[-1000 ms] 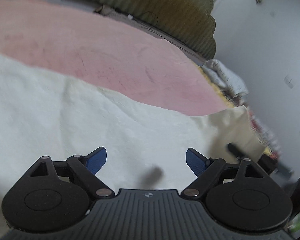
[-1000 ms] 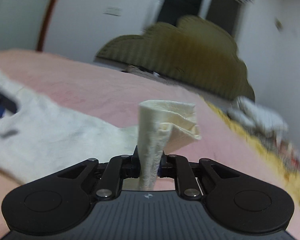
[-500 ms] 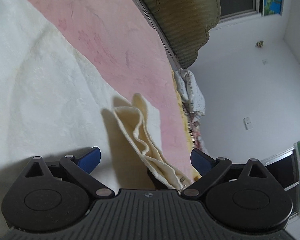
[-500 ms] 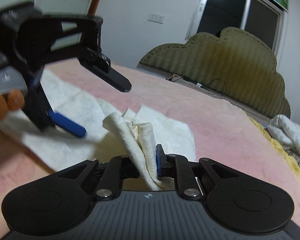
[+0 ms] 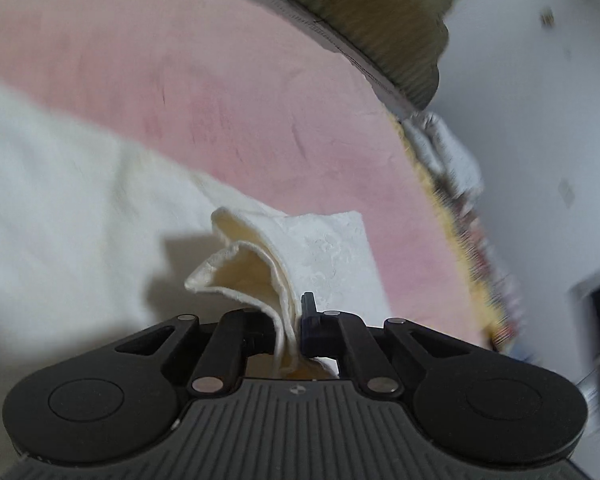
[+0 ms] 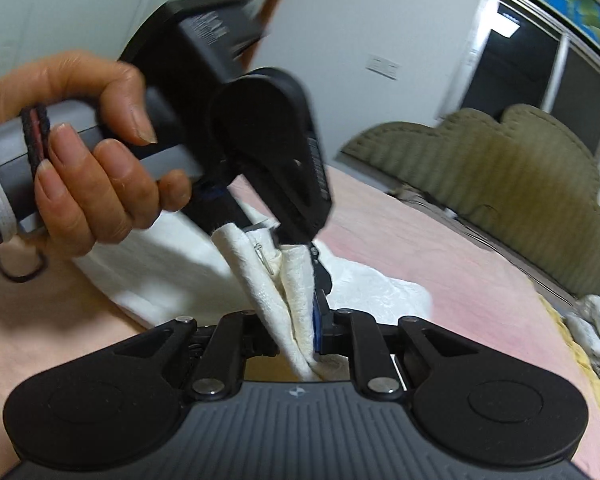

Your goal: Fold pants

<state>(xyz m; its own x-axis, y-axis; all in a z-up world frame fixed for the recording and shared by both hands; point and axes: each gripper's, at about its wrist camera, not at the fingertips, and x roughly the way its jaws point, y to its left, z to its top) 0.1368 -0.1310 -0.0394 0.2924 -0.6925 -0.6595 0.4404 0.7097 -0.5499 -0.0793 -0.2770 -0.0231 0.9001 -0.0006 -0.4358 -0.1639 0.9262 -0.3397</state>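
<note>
The cream-white pants (image 5: 60,216) lie spread on a pink bed sheet (image 5: 228,92). My left gripper (image 5: 294,320) is shut on a bunched, layered edge of the pants (image 5: 260,272). My right gripper (image 6: 300,320) is shut on the same bunch of cloth (image 6: 268,280). In the right wrist view the left gripper (image 6: 276,240), held by a hand (image 6: 80,152), pinches that bunch just above my right fingers. The rest of the pants (image 6: 172,256) trails down to the bed behind.
An olive padded headboard (image 6: 500,184) stands at the far end of the bed. A crumpled white cloth (image 5: 444,148) and a patterned yellow blanket edge (image 5: 472,248) lie along the bed's right side. White walls and a dark window (image 6: 512,64) are beyond.
My left gripper came over from the flat pants to the bunch held by the right gripper and closed on it. The right gripper kept its hold throughout.
</note>
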